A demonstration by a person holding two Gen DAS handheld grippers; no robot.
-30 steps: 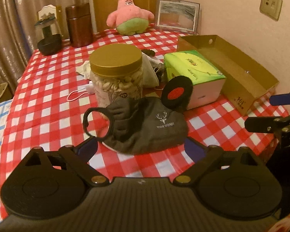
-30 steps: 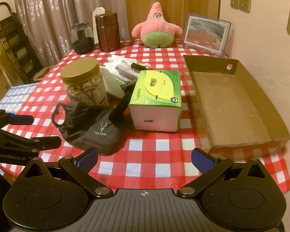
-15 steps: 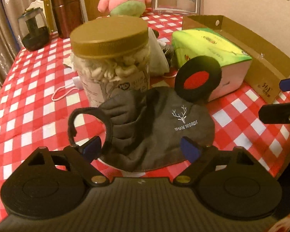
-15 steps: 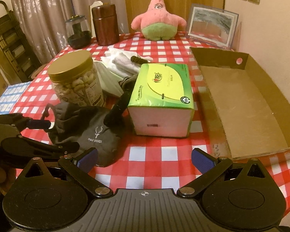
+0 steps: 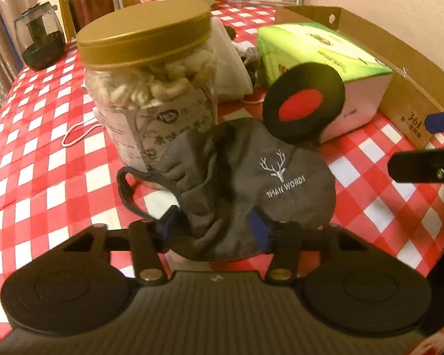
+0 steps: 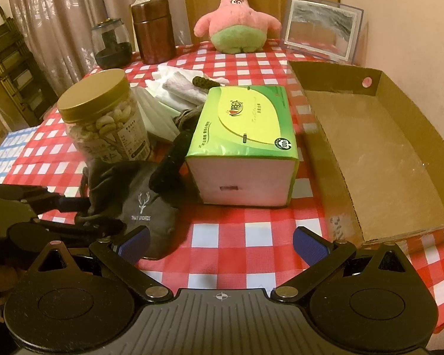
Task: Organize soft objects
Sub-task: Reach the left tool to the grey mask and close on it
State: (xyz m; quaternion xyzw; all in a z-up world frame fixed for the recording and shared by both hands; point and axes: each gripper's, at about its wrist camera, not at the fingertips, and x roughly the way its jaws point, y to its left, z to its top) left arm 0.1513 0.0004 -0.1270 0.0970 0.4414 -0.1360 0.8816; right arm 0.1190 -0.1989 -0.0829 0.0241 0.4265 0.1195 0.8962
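One dark grey cloth mask (image 5: 251, 183), printed with a white stag head, lies crumpled on the checked counter (image 5: 44, 177) beside a gold-lidded jar (image 5: 151, 88) of pale nuts. The left tool (image 5: 216, 224), jaws just closing, pinches its near edge. The right tool (image 6: 222, 242) hangs released. The cardboard box (image 6: 399, 153) holds nothing.

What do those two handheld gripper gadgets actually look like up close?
Both match: the left gripper and right gripper each have a ribbed dark-grey body, two round black discs, black angled link arms with brass-coloured pivot pins, and blue pads on the fingers. The right one bears a small crosshair mark. No cables show.
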